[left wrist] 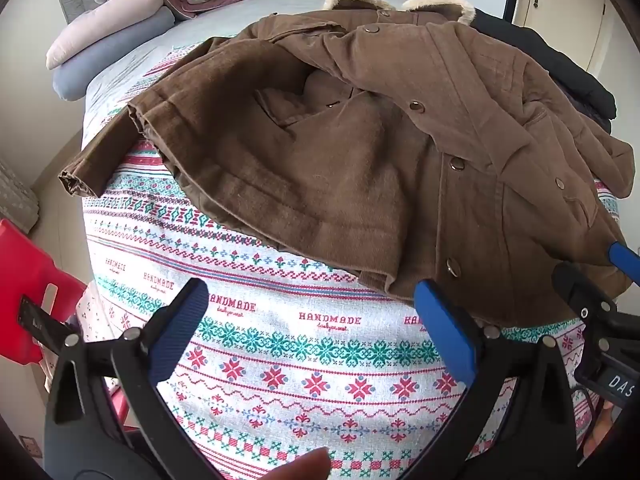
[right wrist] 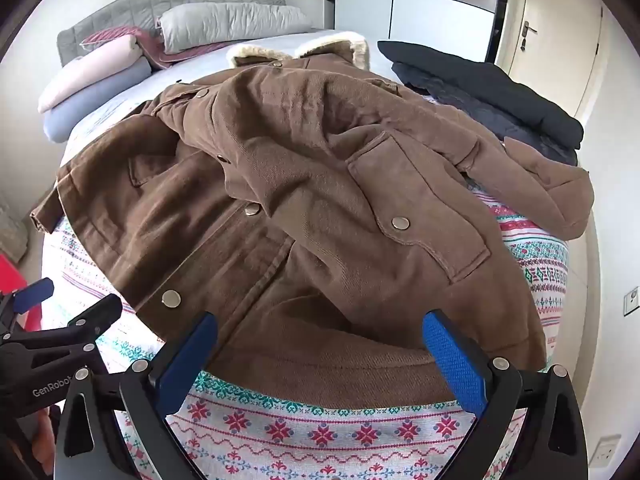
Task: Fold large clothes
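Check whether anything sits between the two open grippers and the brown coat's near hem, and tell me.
Nothing visible does. The left gripper and right gripper hover open over the patterned bedspread, right at the brown coat's near hem. The dark jacket lies beyond, out of the way.

both views are bright, with soft and even daylight; the source itself is not visible. the white walls and the door (right wrist: pixel 560 64) look a little washed out. shadows are weak, only soft dark folds on the brown coat (left wrist: pixel 360 140) and under its hem. the metal snaps give small glints. the fisheye lens bends the bed (right wrist: pixel 320 432) into a dome, and black corners frame each picture. the centre is sharp, the edges are softer.
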`<state>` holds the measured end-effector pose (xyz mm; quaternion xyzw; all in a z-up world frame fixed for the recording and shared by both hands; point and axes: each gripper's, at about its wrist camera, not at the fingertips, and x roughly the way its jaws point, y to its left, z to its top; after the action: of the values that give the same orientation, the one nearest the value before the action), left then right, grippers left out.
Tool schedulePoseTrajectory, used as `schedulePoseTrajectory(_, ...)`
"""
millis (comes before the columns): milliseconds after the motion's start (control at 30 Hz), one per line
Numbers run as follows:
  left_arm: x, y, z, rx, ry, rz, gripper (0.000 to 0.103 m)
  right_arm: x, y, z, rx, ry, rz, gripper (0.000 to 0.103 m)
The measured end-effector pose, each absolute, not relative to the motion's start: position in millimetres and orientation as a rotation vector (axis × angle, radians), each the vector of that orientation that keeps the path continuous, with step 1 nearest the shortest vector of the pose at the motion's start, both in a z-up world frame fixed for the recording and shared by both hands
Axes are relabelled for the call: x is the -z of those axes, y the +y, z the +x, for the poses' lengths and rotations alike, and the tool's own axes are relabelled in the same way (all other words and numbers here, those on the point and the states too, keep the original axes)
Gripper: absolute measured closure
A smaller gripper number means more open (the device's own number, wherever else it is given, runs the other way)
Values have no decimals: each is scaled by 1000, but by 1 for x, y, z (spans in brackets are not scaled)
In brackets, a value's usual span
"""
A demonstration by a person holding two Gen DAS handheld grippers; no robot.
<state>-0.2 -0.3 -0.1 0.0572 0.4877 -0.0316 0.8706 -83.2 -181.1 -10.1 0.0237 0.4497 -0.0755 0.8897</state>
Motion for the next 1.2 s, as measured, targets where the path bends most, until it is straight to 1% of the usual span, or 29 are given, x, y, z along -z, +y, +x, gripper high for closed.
schedulePoseTrajectory(1200,-3,8,2,66,1012,117,1,12,-180,-82,158,937,54,0)
